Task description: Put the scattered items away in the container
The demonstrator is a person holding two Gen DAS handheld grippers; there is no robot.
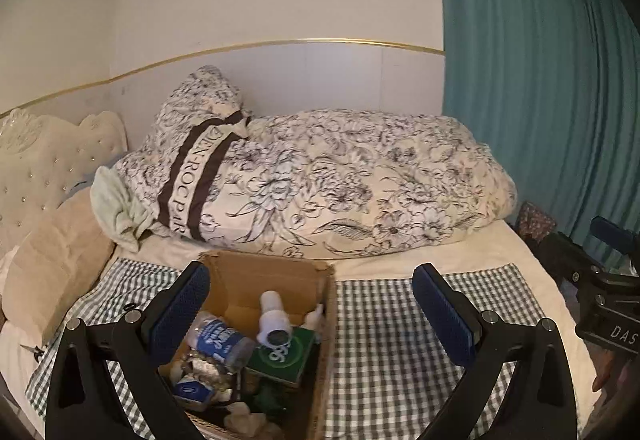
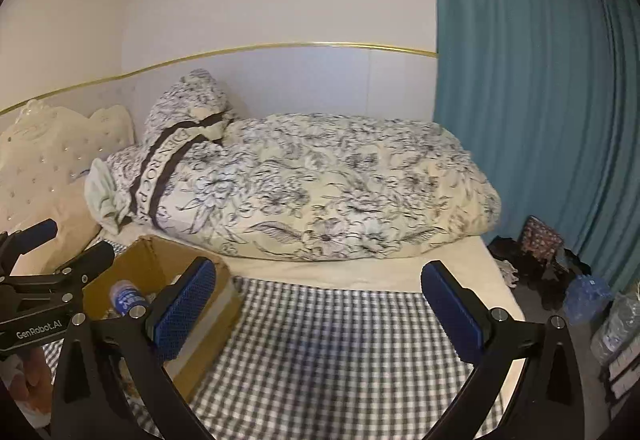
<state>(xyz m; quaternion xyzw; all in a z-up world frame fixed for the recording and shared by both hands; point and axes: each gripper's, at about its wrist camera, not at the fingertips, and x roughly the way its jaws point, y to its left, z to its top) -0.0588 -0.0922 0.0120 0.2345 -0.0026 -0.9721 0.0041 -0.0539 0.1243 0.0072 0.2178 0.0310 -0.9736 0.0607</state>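
A brown cardboard box (image 1: 324, 304) sits on a checked cloth (image 1: 400, 352) on the bed. In it lie a blue-labelled bottle (image 1: 218, 340), a white bottle (image 1: 274, 318), a green box (image 1: 282, 356) and several small packets. My left gripper (image 1: 312, 316) is open and empty, above the box's right side. My right gripper (image 2: 318, 310) is open and empty over the checked cloth (image 2: 320, 352), right of the box (image 2: 160, 264). The blue-labelled bottle (image 2: 126, 298) shows in the right wrist view. The left gripper's body (image 2: 36, 304) shows there at far left.
A floral duvet (image 1: 340, 184) and pillow (image 1: 192, 136) lie behind the box against the wall. A tufted headboard (image 1: 36, 168) is at left. A teal curtain (image 1: 540, 80) hangs at right. Bags and bottles (image 2: 588, 296) clutter the floor right of the bed.
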